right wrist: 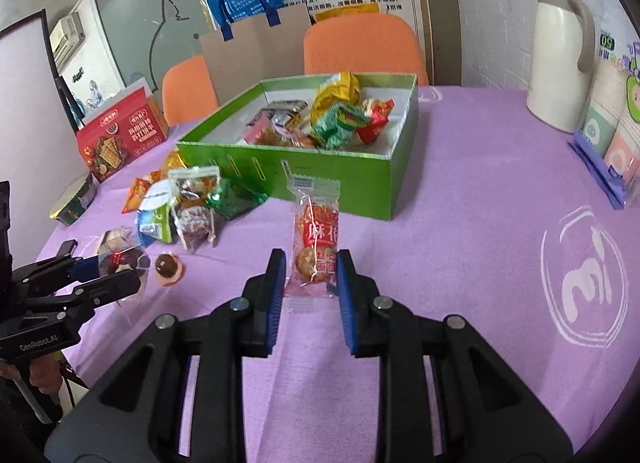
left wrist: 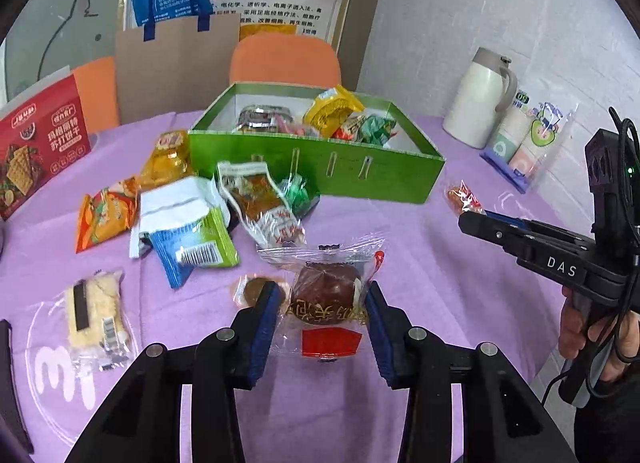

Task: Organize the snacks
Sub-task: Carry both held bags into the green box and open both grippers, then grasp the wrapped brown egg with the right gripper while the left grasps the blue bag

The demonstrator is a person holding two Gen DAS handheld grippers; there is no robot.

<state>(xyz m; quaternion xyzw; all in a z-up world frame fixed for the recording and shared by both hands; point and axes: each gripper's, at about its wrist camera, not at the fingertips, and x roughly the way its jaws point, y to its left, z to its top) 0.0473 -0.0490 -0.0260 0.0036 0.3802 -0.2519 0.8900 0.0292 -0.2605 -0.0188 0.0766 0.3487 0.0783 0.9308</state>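
Left to right across the purple table (left wrist: 420, 247). At far left, a red cracker box (left wrist: 40, 143), then a loose heap of snack packets (left wrist: 192, 207) lying in front of the green box (left wrist: 320, 167), which already holds several wrapped snacks.

Left claw (left wrist: 322, 295): I have it spread wide, gripping nothing, its blue pads straddling a clear-wrapped brown pastry (left wrist: 326, 295) that lies flat on the table. The pastry sits directly between the pads, and the green box lies straight ahead, beyond the heap. A small round wrapped sweet (left wrist: 256, 289) rests just beside the left pad.

Right claw (right wrist: 312, 267): I have it parted too, one pad either side of the near end of a red twist-snack packet (right wrist: 316, 239). The packet's long axis runs away from the claw toward the green box, so the pads would meet it across its narrow width. I cannot tell whether they touch the wrapper.

Far right: a white thermos (right wrist: 560, 55) and packaged paper cups (right wrist: 612, 123), well apart from the snacks.
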